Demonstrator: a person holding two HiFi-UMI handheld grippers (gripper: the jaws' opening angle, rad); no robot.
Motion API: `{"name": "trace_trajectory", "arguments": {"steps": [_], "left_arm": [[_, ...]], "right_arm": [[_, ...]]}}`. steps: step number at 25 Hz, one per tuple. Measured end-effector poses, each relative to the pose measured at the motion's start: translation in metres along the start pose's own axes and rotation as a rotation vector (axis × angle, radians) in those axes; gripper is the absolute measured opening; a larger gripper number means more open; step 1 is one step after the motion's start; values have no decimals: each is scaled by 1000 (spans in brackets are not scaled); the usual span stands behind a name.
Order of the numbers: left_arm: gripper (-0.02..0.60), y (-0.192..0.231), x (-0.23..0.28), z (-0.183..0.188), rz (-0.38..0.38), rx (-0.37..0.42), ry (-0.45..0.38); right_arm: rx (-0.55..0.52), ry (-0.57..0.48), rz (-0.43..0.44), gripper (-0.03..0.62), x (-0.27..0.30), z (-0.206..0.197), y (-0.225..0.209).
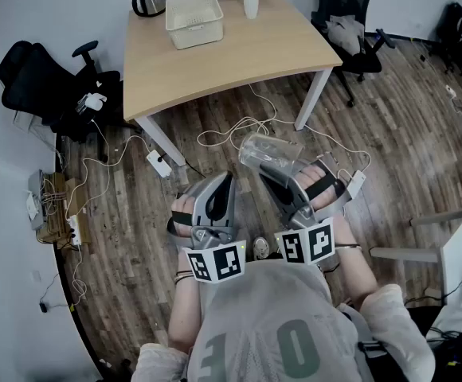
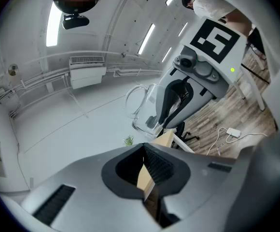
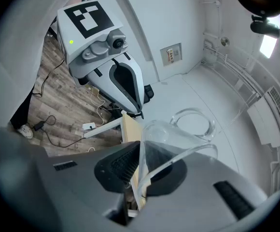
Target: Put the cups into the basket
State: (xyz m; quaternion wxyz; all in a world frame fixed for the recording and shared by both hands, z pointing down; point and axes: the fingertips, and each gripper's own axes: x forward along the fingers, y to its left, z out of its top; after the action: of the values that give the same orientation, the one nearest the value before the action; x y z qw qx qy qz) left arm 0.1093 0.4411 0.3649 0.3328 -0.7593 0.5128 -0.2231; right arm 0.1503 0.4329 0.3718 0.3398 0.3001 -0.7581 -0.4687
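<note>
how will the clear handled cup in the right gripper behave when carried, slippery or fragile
The clear handled cup looks rigid and, being empty, probably light. The right gripper pinches only its thin smooth wall between the jaws, so it may slip or swing. If it is glass, a drop onto the wooden floor could break it.

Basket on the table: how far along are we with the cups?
Done: nothing visible; the basket looks empty. In hand: the right gripper is shut on a clear cup, well short of the table; the left gripper is shut, empty. Left: carry that cup over and into the basket.
</note>
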Motion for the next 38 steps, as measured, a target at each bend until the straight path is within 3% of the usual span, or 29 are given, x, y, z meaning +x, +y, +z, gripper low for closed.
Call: {"name": "trace_trajectory", "arguments": {"steps": [15,22,28,33,38], "left_arm": [[9,-11,8,6,25,-40,53],[9,-2,10,-1,57,-200,63],[9,8,36,-8,80,-300,45],[9,13,71,-18,73,-258,35],[9,35,115,-30,90,-293,4]], "right_arm": [[55,-68,29,21,-7,-20,0],[72,-68,26,21,-6,-28,-1],[78,-55,42,21,14,-40,-3],[103,-53,47,21,42,-51,-14],[127,-43,41,21,83,-66,-34]]}}
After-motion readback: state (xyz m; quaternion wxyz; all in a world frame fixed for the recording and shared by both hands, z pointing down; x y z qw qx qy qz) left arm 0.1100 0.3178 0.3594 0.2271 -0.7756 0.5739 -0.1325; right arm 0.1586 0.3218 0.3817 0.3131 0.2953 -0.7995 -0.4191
